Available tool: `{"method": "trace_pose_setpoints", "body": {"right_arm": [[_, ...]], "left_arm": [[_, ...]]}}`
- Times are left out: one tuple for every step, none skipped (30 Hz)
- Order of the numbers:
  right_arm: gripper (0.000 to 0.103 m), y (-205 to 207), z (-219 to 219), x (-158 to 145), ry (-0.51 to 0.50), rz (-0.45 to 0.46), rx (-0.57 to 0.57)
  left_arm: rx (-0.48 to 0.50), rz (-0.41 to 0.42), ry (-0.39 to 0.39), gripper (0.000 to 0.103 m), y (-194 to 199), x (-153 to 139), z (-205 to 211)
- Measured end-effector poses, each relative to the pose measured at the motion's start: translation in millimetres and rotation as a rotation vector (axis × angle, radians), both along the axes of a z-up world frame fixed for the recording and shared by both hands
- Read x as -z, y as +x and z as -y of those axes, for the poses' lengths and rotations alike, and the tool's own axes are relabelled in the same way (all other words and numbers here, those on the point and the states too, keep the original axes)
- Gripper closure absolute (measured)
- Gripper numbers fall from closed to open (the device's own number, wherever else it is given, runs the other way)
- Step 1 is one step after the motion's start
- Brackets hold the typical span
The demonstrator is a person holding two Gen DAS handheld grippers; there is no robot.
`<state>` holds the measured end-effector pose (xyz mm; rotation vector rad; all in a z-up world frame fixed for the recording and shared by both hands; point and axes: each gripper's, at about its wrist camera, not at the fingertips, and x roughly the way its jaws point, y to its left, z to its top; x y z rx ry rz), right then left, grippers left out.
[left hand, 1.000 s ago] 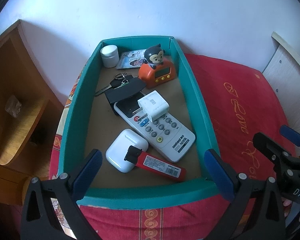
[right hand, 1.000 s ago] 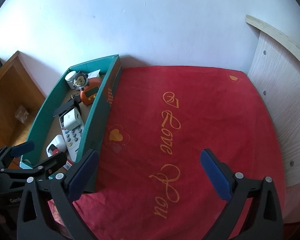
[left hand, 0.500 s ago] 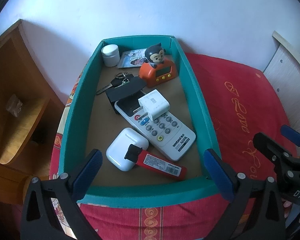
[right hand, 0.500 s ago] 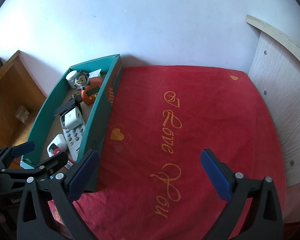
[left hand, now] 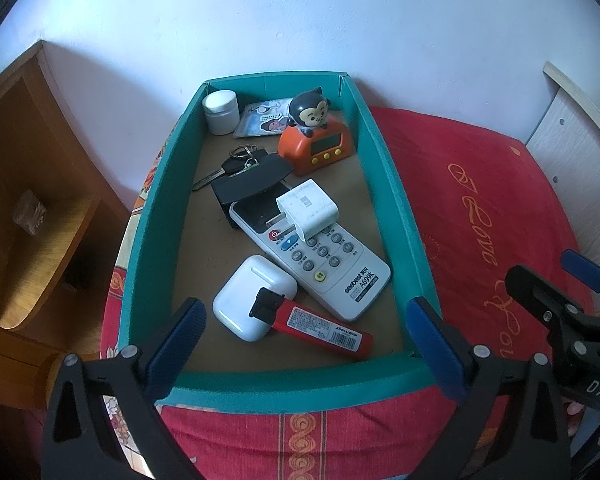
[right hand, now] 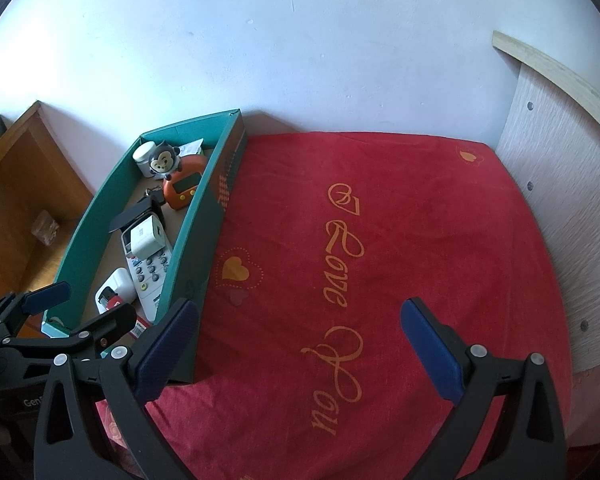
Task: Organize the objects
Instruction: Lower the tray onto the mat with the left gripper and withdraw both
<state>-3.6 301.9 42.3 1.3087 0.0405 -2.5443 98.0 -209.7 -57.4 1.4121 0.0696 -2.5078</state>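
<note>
Surface: we log a red cloth (right hand: 380,240) with gold "Love You" script and heart motifs, spread ahead of our right gripper (right hand: 300,344), whose jaws stand wide apart and hold nothing.

Container: a teal cardboard box (left hand: 284,384) rests on the cloth directly ahead of our left gripper (left hand: 300,344), which is likewise wide open and empty, its fingertips (left hand: 180,336) at the near wall.

Contents, near to far: a red lighter (left hand: 320,328) leaning on a white earbud case (left hand: 244,300); a white remote (left hand: 332,264) bearing a white charger plug (left hand: 308,212); a black clip (left hand: 252,184); keys (left hand: 228,168); an orange monkey clock (left hand: 316,140); a white jar (left hand: 220,112); a card (left hand: 260,120).

Room: white wall (right hand: 300,60) beyond; brown wooden cabinet (left hand: 32,200) left of the box; pale wood panel (right hand: 548,200) right of the cloth.
</note>
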Motion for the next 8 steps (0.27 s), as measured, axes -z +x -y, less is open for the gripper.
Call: {"method": "trace_pose_setpoints", "body": {"right_arm": [[0.000,-0.1,0.0,0.1,0.000,0.000,0.000],[0.000,-0.1,0.0,0.1,0.000,0.000,0.000],[0.000,-0.1,0.3,0.1,0.001,-0.001,-0.001],[0.000,-0.4,1.1,-0.2,0.001,-0.002,-0.003],[0.000,-0.6,1.2,-0.3,0.001,-0.002,-0.004],[0.000,-0.5,1.2,-0.2,0.001,-0.001,-0.004],[0.000,-0.4,1.6,-0.2,0.002,-0.002,-0.005],[0.000,-0.8,1.9,-0.4,0.002,-0.002,-0.007]], "left_arm": [[0.000,0.000,0.000,0.002,-0.2,-0.2,-0.1],[0.000,0.000,0.000,0.002,-0.3,-0.4,-0.2],[-0.001,0.001,0.000,0.002,-0.6,-0.5,-0.4],[-0.001,0.001,0.000,0.002,-0.6,-0.7,-0.4],[-0.002,0.001,-0.002,0.002,-0.5,-1.3,-0.4],[-0.001,0.002,-0.003,0.002,-0.5,-1.9,-0.4],[-0.001,0.003,-0.004,0.002,-0.5,-2.4,-0.4],[-0.001,0.005,-0.004,0.002,-0.4,-2.7,0.0]]}}
